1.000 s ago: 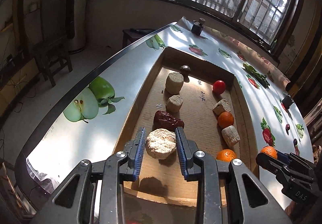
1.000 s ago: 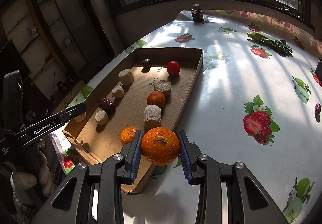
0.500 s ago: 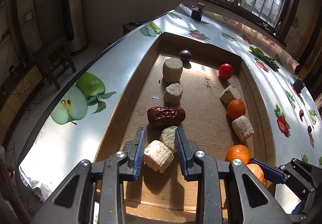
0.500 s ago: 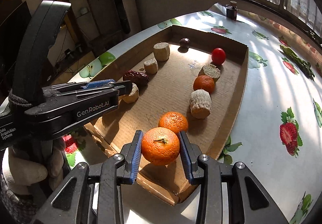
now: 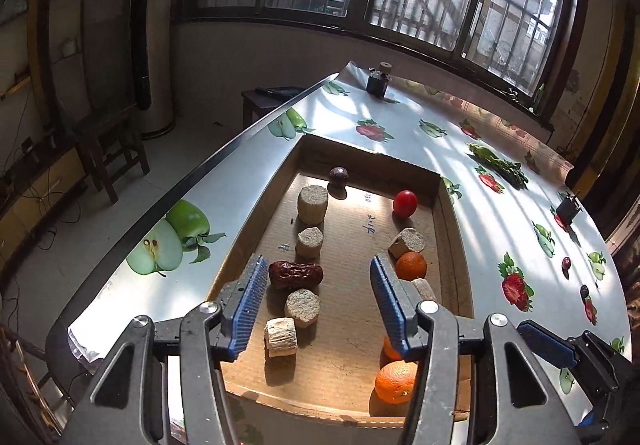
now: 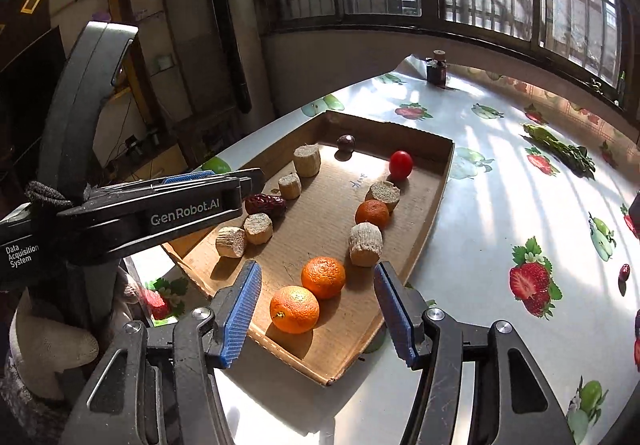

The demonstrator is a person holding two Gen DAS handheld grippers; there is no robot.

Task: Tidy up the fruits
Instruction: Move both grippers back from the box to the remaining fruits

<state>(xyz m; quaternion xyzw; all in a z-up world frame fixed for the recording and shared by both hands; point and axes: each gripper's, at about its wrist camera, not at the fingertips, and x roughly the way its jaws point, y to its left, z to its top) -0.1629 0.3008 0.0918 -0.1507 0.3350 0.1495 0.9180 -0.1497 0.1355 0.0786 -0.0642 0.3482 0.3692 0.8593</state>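
We see a shallow cardboard tray point(image 6: 432, 181) on a table covered with a fruit-print cloth point(image 6: 500, 205), and in it two rows of pieces.

The left row, far to near: a dark plum point(image 5: 338, 175), a tall tan chunk point(image 5: 312, 204), a smaller chunk point(image 5: 309, 242), a red date point(image 5: 295, 275), and two more chunks — one upright point(image 5: 303, 307), one point(image 5: 281, 336) tipped on its side nearest us.

The right row: a red tomato point(image 6: 401, 164), a tan chunk point(image 6: 383, 195), an orange point(image 6: 372, 214) touching it, a ribbed chunk point(image 6: 365, 244), then two oranges side by side, the middle one point(image 6: 323, 277) and the nearest one point(image 6: 294, 309).

Our left gripper point(image 5: 316, 309) hovers over the near end of the left row. Its jaws are opening and grip nothing; the two nearest chunks lie on the cardboard below the gap, clear of the blue pads point(image 5: 249, 307).

Our right gripper point(image 6: 318, 313) hangs over the near end of the right row, jaws also opening and empty — the nearest orange sits free on the tray between the pads point(image 6: 239, 311), touched by neither.

From the right view, the left gripper's black body reaches in from the left, with a gloved hand point(image 6: 44, 341) below it.

A small dark bottle point(image 6: 436, 68) stands at the table's far edge, and a green sprig point(image 6: 560, 147) lies well apart to the right.
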